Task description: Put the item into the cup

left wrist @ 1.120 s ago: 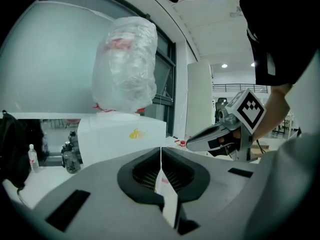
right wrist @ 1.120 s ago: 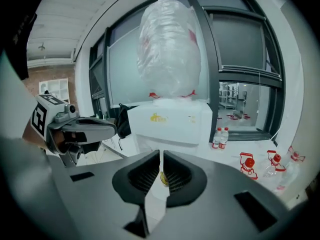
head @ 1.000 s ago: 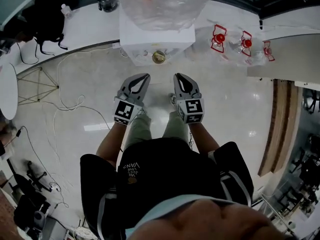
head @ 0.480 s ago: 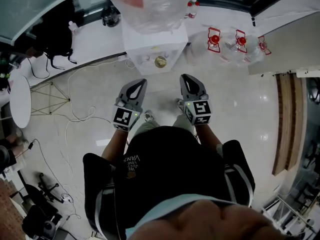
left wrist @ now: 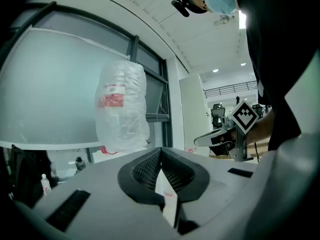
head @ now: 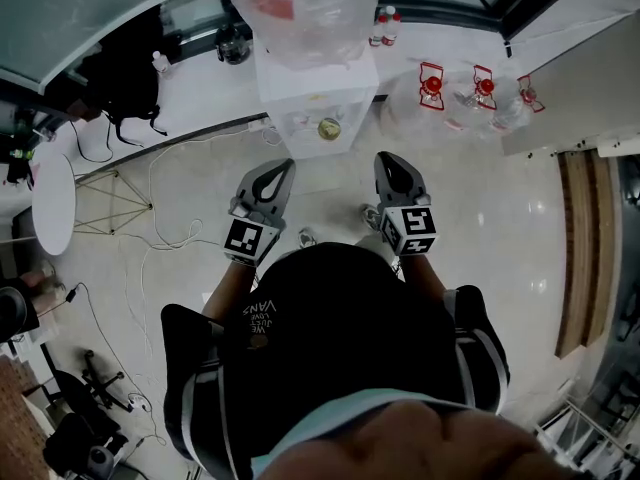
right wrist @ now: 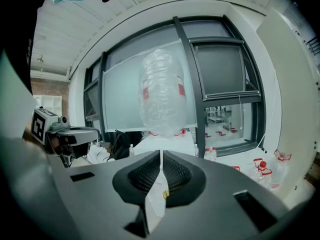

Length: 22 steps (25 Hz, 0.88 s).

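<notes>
I stand facing a white water dispenser [head: 312, 96] with a plastic-wrapped bottle [head: 300, 8] on top. A small round gold-coloured thing, maybe the cup [head: 329, 128], sits at the dispenser's front. My left gripper [head: 282, 168] is shut on a thin white packet with red print [left wrist: 168, 200]. The right gripper [head: 389, 159] is held level beside it. Its jaws are closing on a thin pale sachet with a gold mark [right wrist: 157, 196]. Both grippers hover short of the dispenser, above the floor.
Several empty jugs with red caps [head: 480, 90] lie on the floor to the right. White cables [head: 150, 203] trail over the floor at left, near a round white table [head: 52, 190] and a black bag [head: 120, 83]. A wooden strip [head: 575, 248] runs along the right.
Both grippers stay raised side by side and have spread slightly apart. The head view has shifted, so the dispenser sits a little lower and looks smaller.
</notes>
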Available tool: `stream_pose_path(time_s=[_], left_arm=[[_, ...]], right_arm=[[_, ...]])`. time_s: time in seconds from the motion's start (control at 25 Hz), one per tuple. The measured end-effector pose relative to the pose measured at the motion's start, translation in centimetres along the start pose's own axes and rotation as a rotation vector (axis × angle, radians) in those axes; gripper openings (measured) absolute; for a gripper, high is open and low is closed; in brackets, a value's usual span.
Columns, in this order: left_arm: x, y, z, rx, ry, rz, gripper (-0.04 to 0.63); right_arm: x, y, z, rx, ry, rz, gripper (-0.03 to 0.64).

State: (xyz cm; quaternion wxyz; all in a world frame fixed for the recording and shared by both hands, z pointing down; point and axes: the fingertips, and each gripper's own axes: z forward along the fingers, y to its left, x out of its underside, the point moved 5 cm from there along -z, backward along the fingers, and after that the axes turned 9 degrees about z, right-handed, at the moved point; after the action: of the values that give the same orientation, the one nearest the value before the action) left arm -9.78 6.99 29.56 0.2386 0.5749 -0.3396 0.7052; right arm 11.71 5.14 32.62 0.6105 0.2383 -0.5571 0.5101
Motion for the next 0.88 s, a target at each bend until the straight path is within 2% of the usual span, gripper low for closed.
stream_pose_path(time_s=[0.28, 0.88], left_arm=[[-1.3, -0.2, -1.1, -0.003, -0.021, 0.001, 0.02], [-1.2, -0.3, -2.4, -0.029, -0.023, -0.017, 0.02]], right_arm=[[-0.7, 0.6, -1.3, 0.009, -0.013, -0.003, 0.049], [-0.9, 1.3, -1.1, 0.004, -0.015, -0.016, 0.046]])
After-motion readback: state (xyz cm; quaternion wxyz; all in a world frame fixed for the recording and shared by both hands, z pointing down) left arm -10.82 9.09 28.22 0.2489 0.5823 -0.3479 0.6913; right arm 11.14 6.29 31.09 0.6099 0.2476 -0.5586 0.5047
